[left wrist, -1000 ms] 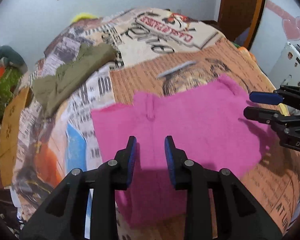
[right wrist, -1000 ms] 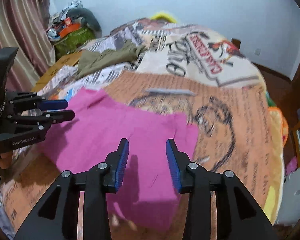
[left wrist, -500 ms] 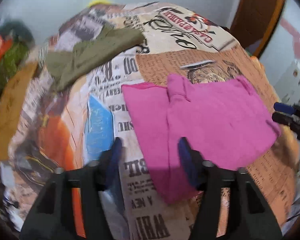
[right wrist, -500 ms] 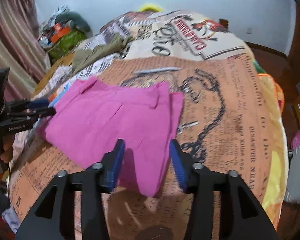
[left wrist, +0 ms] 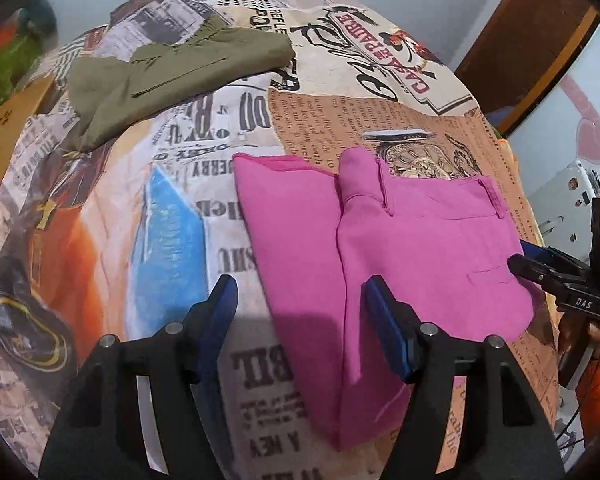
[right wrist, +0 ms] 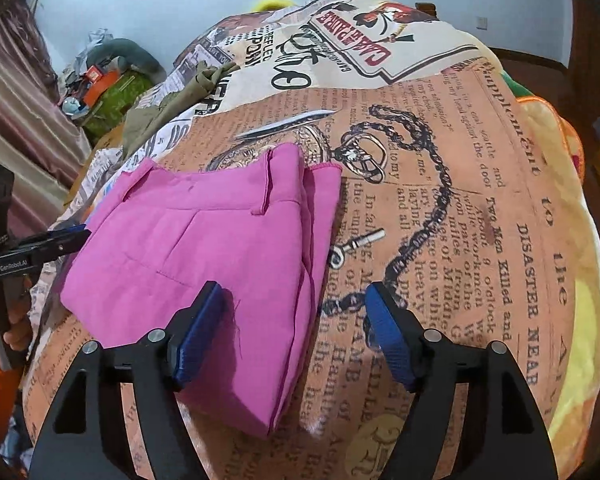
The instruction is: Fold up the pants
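Pink pants (left wrist: 400,248) lie folded flat on the newspaper-print bedspread (left wrist: 228,152); they also show in the right wrist view (right wrist: 204,248). My left gripper (left wrist: 300,312) is open and empty, hovering over the pants' left edge. My right gripper (right wrist: 292,328) is open and empty above the pants' right folded edge. In the left wrist view the right gripper (left wrist: 540,264) shows at the far right, by the pants' edge. In the right wrist view the left gripper (right wrist: 60,240) shows at the far left, by the pants' other edge.
Olive-green pants (left wrist: 172,72) lie folded at the back left of the bed; they also show in the right wrist view (right wrist: 168,104). A clutter pile (right wrist: 104,84) sits beyond the bed's left side. A wooden door (left wrist: 524,28) stands at the right.
Both grippers have opened wider and drawn back from the pants. The left view has swung left and the right view right. The pink pants now lie in a narrower folded stack.
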The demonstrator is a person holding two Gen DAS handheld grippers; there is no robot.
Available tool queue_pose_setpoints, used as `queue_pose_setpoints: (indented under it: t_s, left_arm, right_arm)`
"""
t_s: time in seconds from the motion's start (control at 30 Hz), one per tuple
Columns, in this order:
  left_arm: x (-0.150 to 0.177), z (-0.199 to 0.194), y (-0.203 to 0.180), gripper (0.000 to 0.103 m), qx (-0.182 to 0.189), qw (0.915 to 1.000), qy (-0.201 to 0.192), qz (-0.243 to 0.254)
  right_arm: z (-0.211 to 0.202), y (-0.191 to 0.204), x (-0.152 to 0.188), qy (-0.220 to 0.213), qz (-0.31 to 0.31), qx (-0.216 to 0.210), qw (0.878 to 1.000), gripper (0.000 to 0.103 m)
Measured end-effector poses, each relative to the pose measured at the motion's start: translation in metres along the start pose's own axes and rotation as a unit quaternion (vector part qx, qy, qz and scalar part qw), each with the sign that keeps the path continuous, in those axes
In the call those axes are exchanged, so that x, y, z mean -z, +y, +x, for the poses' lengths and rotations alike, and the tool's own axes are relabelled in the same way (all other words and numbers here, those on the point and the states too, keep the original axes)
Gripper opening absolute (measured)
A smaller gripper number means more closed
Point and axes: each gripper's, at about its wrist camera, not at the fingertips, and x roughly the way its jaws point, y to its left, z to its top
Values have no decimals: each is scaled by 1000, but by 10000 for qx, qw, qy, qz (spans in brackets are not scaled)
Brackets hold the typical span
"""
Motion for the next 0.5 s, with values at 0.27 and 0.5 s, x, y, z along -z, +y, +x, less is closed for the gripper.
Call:
queue_pose_setpoints:
  t_s: [0.27,0.5]
  left_arm:
    - [-14,9,12,66,407,9986,27,-341]
    - [-9,7,7,66,536,9977,61,-401]
  right_arm:
    - [6,-3,-5,-13,16,-258,9997,72]
    - [8,-4,-9,-19,20,-383,9993,66]
